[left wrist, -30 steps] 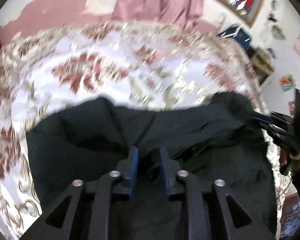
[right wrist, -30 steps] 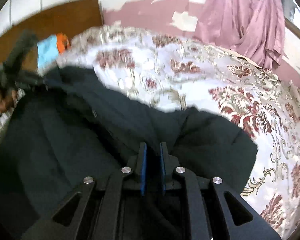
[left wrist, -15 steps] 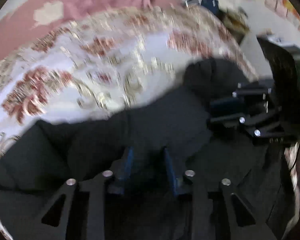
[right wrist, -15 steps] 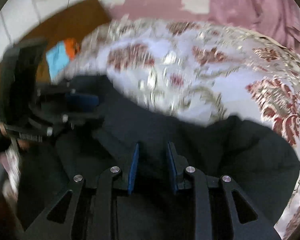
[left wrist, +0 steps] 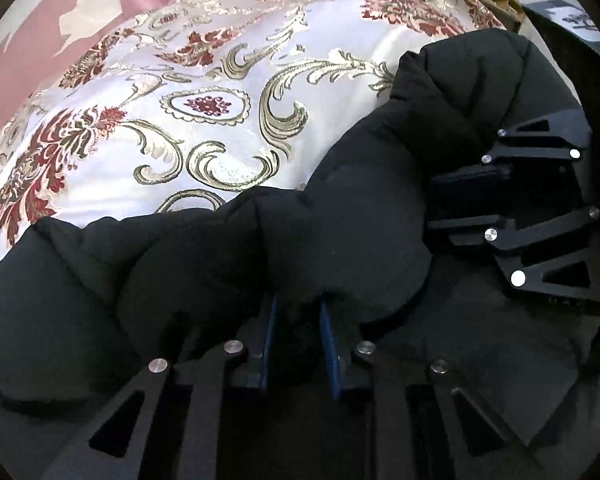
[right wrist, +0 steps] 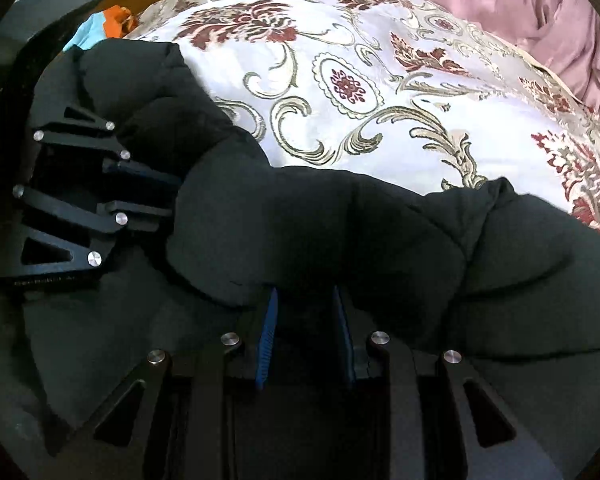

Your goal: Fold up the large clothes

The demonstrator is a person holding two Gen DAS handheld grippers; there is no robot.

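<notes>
Jacket is black, thick and puffy, quilted into soft rolls, matte fabric with no visible print. It lies on the bedspread, which is white satin with gold scrolls and dark red flowers.

Left wrist view: a fat folded roll of jacket runs from 8 o'clock up to 2 o'clock, with a flatter layer of the same fabric under it toward 5 o'clock. My left gripper points steeply down into it. Blue pads are a narrow gap apart, jaws closing, a pinch of the roll's edge between them. Fabric bulges over the fingertips, so the tips are hidden. Pads look pressed on the cloth.

My right gripper shows at 3 o'clock in that view, fingers buried in the same roll.

Right wrist view: the roll spans 9 to 3 o'clock, seams puckering at 2 o'clock where the padding bunches. Right gripper has blue pads a narrow gap apart, a fold of jacket wedged between, tips covered by the bulge. Holding cloth, not fully closed.

Left gripper sits at 9 o'clock there, nose in the jacket's end.

Both grips are on the same folded edge, well apart along it. Bare bedspread fills 11 to 2 o'clock beyond the jacket. A blue-and-orange cloth lies at 11 o'clock, past the jacket's far end.
</notes>
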